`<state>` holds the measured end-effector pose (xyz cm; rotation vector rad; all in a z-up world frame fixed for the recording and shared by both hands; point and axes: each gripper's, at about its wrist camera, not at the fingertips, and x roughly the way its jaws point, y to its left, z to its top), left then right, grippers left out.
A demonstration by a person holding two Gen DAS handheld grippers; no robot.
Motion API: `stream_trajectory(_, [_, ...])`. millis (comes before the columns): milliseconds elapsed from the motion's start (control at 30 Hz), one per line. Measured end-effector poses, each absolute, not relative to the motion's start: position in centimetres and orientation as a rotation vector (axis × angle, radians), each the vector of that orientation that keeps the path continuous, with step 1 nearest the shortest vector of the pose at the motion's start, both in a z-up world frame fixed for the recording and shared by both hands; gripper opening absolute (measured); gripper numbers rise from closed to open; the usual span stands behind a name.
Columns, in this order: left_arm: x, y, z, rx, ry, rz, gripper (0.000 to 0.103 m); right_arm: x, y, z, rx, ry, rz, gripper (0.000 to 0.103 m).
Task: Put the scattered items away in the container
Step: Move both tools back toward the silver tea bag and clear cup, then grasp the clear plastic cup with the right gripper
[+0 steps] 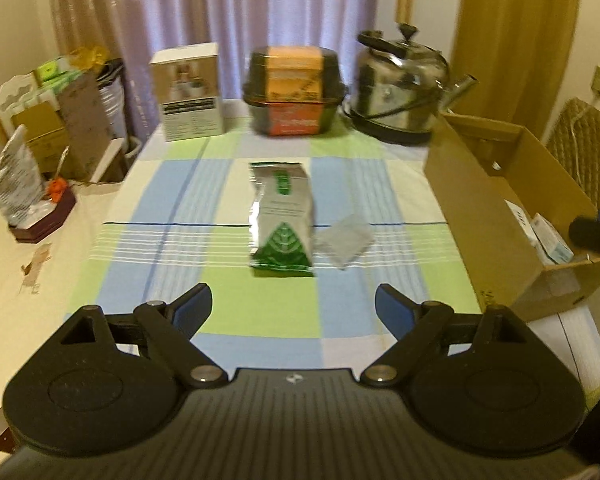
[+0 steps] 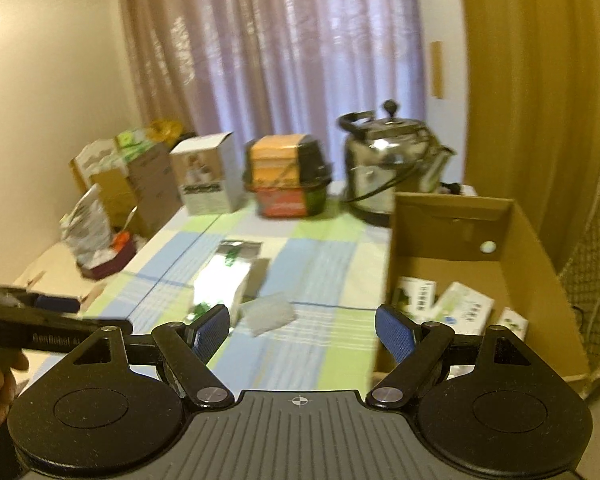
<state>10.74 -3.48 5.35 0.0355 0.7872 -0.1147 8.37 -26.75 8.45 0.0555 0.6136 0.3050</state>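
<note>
Still on the table: foil pouch [image 1: 281, 220], silver and green, lying flat mid-cloth, with a small clear sachet [image 1: 345, 241] just beside its right side, near touching. Cardboard box [image 1: 472, 216] sits at the table's right edge, already holding a few small cartons [image 2: 464, 311].

Risks, my read: pouch is slick foil, so a flat pinch could skid off or drag the checked tablecloth [image 1: 160, 208]; sachet is thin and near-transparent, easy to miss or push aside when going for the pouch.

Left gripper [image 1: 294, 306]: fingers spread wide, empty, short of the pouch, touching nothing. Right gripper [image 2: 302, 330]: also spread wide, empty, up by the box's near-left corner.
</note>
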Motion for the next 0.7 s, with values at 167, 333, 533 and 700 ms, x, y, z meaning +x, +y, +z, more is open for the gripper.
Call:
stream_trajectory(167, [11.0,-1.3,5.6,0.024,0.806,-0.105,0.089,9.7,-23.6,7.4,0.009,0.663,0.359,0.086])
stream_trajectory(333, [12.2,0.1,5.0,0.032,0.83,-0.112,0.089,11.2,-20.8,5.8,-0.053,0.715,0.418,0.086])
stream_trajectory(533, [14.8,1.3,4.0,0.049,0.852,-0.13,0.09,16.0,-18.8,3.2,-0.125,0.785,0.459,0.086])
stream_trajectory(700, [17.9,2.0,2.7,0.054,0.87,-0.151,0.091,21.5,-18.2,0.7,-0.165,0.865,0.467,0.086])
